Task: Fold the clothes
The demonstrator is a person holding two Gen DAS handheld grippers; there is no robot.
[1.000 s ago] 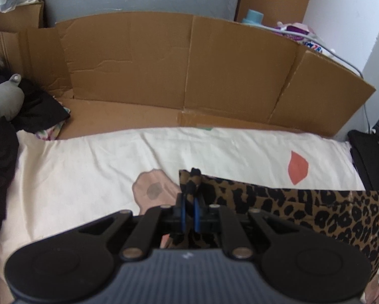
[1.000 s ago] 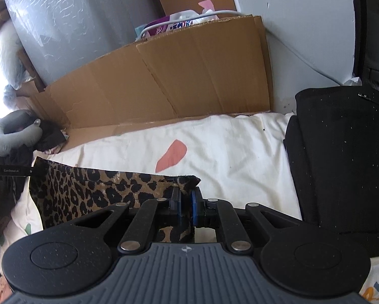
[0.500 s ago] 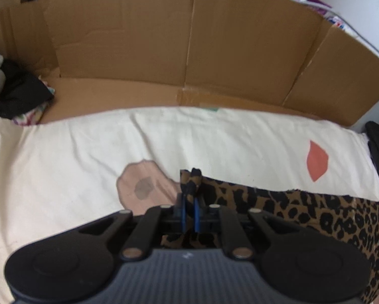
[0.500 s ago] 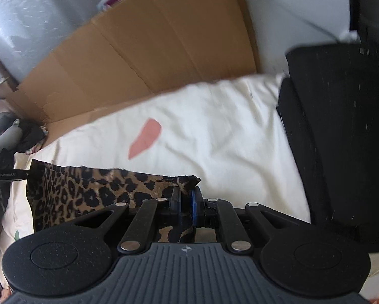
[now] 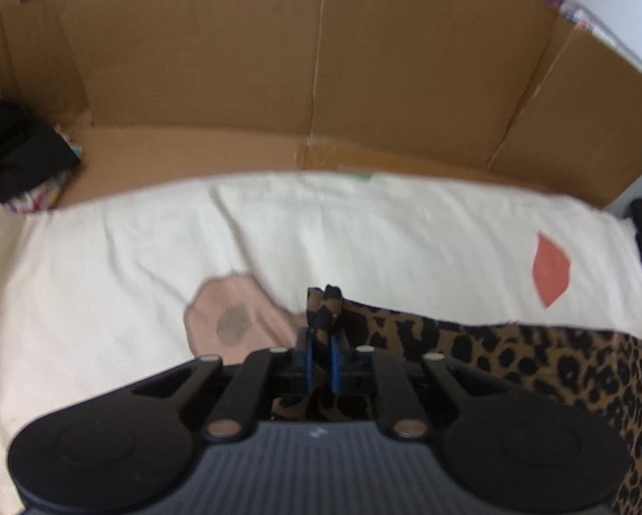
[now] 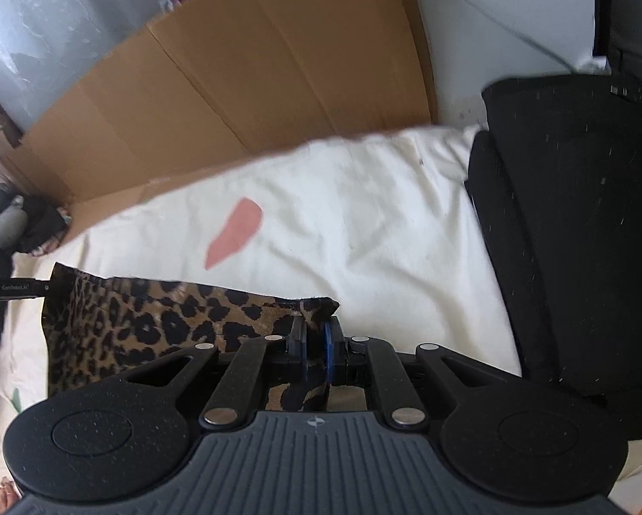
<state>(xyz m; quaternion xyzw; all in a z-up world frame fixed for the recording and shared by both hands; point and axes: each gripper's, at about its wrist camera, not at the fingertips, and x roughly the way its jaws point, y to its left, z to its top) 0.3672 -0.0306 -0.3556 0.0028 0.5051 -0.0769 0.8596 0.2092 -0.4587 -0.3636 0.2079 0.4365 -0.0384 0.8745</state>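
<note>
My left claw (image 5: 319,345) has a bunched corner of the leopard-print cloth (image 5: 535,360) between its blue pads; its jaws have just been opening a little, and the fabric still sits in the narrow gap. My right claw (image 6: 315,343) is clamped on the opposite corner of the same cloth (image 6: 149,322). The cloth lies stretched between the two on the cream bedsheet (image 6: 363,223), top edge roughly straight. A cardboard panel (image 5: 321,64) stands behind the bed. A black garment (image 6: 578,236) lies to the right, a dark clothes pile (image 5: 20,159) at far left.
</note>
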